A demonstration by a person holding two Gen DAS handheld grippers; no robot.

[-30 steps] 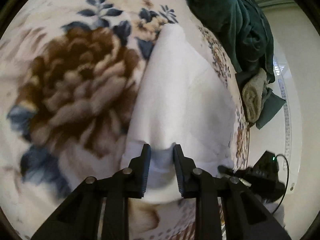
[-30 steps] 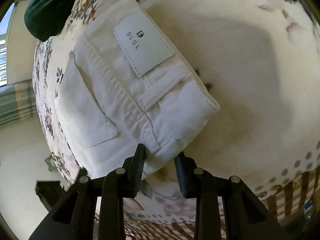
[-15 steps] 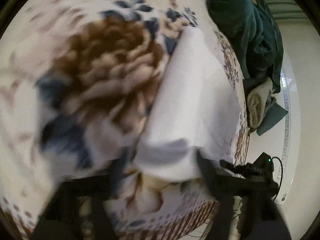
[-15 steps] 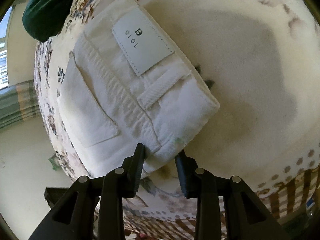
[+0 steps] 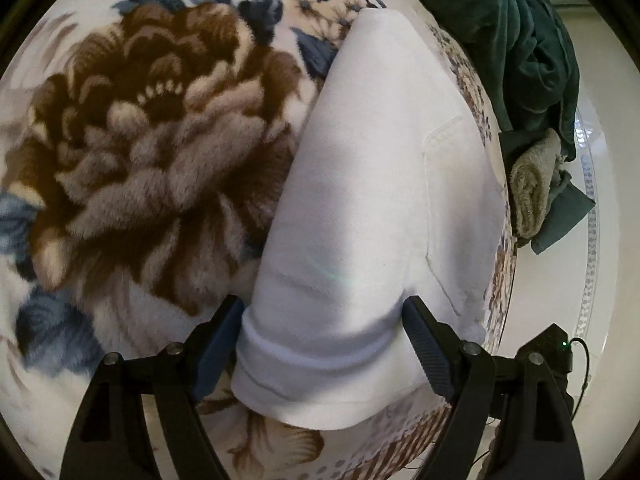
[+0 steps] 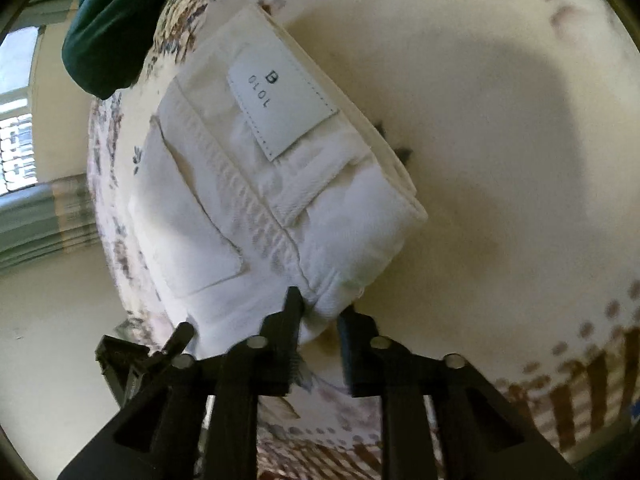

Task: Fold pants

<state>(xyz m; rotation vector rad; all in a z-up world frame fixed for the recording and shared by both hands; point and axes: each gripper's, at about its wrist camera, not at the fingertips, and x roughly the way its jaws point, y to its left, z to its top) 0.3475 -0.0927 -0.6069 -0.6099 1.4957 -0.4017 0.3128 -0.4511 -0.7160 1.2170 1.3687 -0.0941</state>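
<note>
Left gripper (image 5: 322,344): jaws stand wide, one on each side of the folded end of the pants (image 5: 360,220); pads beside the cloth, no pinch visible.
Right gripper (image 6: 318,332): jaws closing on the pants' near corner (image 6: 320,308); cloth sits between them, firm pinch not confirmed.
Pants: white, folded into a compact stack on the floral blanket (image 5: 152,152), label patch (image 6: 280,108) up, near the bed's edge.
Risk 1: the right jaws may catch only the top layer, so a lift would peel the fold open.
Risk 2: the left jaws, if closed here, may bunch the fold or snag blanket pile.
Risk 3: a pull toward the edge could slide the stack off.
Containers: none in view; green cloth (image 5: 500,28) and rolled towel (image 5: 532,192) lie loose.
</note>
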